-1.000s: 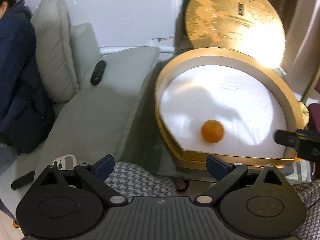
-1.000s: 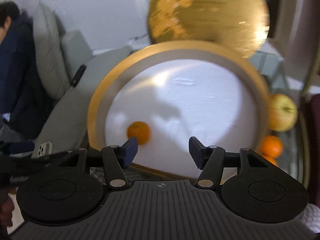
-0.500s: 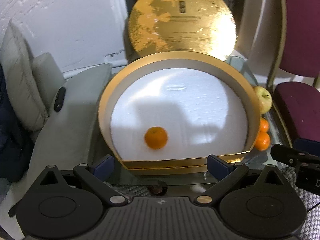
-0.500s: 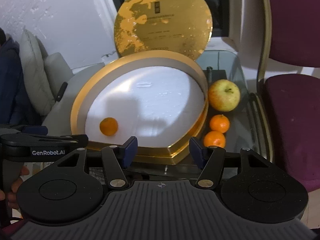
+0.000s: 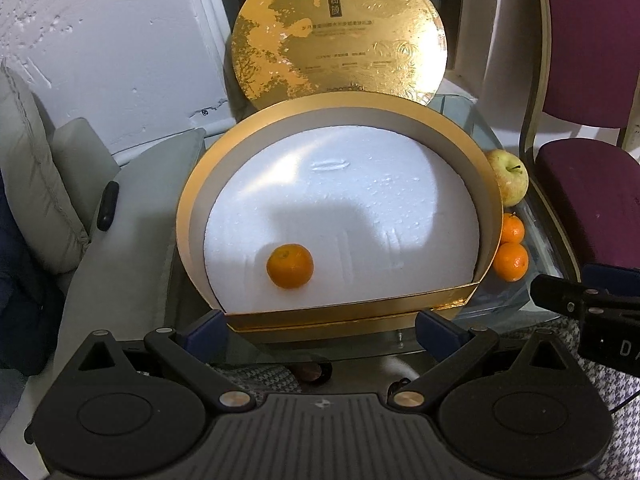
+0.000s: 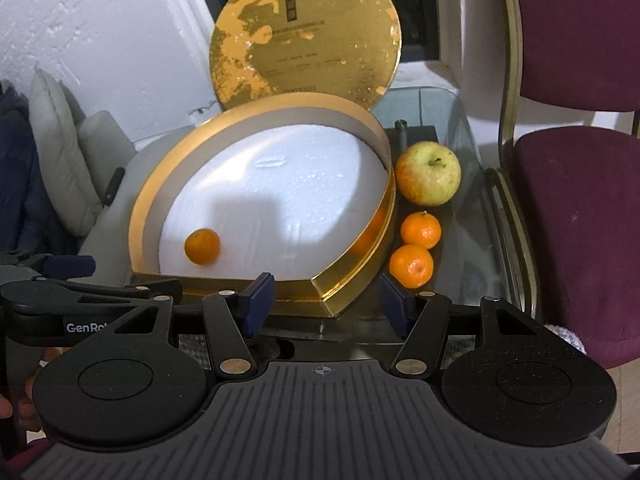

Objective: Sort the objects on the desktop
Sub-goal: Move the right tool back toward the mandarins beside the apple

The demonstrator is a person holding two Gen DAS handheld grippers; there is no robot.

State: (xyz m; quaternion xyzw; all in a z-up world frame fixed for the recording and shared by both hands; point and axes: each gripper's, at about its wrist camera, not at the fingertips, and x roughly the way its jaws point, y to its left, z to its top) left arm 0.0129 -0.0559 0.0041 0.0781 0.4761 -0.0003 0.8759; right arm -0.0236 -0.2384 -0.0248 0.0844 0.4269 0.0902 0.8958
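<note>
**Both grippers empty above the gold box**

The left gripper (image 5: 320, 330) has its blue-padded jaws spread wide, nothing between them and nothing touched; it hangs over the near edge of the gold box (image 5: 340, 314). The right gripper (image 6: 326, 300) stands with its jaws parted more narrowly, also empty, over the box's near right corner.

The box is a shallow half-round of shiny gold card with a straight front wall, lined by a slab of white pebbled foam (image 5: 360, 208). One small mandarin (image 5: 290, 266), glossy and dimpled, sits on the foam near the front left. Behind, the round gold lid (image 5: 340, 32) leans upright, its foil worn in patches; it carries a small dark label and lines of fine print that are too small to read.

On the glass table (image 6: 460, 240) just right of the box lie a yellow-green apple (image 6: 428, 172) with a reddish blush and two more mandarins (image 6: 416, 248), touching each other. "GenRo" shows in white on the left gripper's arm.
</note>
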